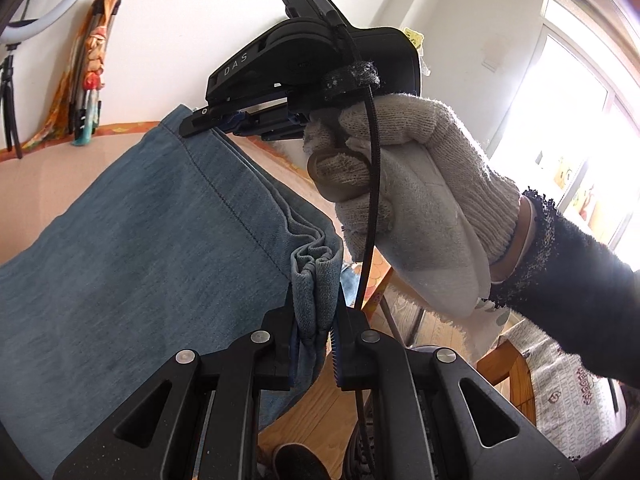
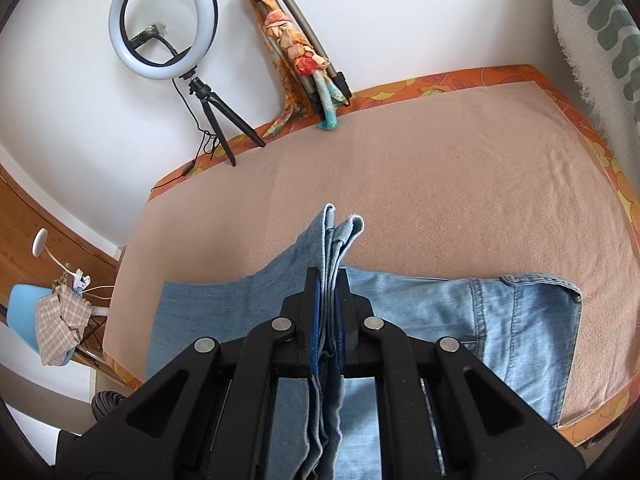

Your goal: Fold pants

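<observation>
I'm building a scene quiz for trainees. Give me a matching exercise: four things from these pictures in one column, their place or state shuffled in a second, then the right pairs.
Things:
1. ring light
2. pants
3. checked cloth
4. left gripper

Places or states:
A. draped over a blue chair beside the table
B. shut on a bunched denim edge
C. on a small tripod by the wall
D. waist end lying flat on the pink cover

Pairs: 1-C, 2-D, 3-A, 4-B
</observation>
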The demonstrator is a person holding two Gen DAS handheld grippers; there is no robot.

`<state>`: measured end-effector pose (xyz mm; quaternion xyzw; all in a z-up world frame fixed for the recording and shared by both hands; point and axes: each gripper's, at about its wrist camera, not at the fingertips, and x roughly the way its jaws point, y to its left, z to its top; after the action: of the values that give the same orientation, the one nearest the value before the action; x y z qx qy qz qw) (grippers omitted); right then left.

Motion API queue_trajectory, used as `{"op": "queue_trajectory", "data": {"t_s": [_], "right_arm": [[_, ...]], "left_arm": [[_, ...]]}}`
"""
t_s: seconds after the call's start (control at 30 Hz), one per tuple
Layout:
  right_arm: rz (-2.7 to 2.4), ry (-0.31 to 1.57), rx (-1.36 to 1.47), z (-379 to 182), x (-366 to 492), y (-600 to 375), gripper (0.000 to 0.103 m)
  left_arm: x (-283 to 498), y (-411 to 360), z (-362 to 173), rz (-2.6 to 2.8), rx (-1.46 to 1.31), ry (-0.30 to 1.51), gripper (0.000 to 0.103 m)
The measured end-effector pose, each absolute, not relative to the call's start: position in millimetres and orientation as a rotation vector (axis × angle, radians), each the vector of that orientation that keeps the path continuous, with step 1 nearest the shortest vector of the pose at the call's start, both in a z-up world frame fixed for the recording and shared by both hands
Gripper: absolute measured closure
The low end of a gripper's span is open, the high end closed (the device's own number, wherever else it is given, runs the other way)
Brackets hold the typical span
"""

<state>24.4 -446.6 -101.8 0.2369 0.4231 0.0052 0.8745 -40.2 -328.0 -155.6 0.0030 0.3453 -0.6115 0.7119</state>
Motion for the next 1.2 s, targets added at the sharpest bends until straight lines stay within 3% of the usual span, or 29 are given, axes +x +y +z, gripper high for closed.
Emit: {"op": "queue_trajectory", "data": {"t_s": [0.53,1.2], "right_arm": [[-0.101,0.864,0.562,-117.6,-12.2,-532.7,0.096],[-0.151,0.992,0.572,-201.5,-3.2,-571.0,0.096]], "left_arm": [[-54.5,-411.5,-167.4,-1.472,0.055,0.778,0.092],[-40.5,-479.2,-222.9,-1.484,0.174,0.946,0.089]]}}
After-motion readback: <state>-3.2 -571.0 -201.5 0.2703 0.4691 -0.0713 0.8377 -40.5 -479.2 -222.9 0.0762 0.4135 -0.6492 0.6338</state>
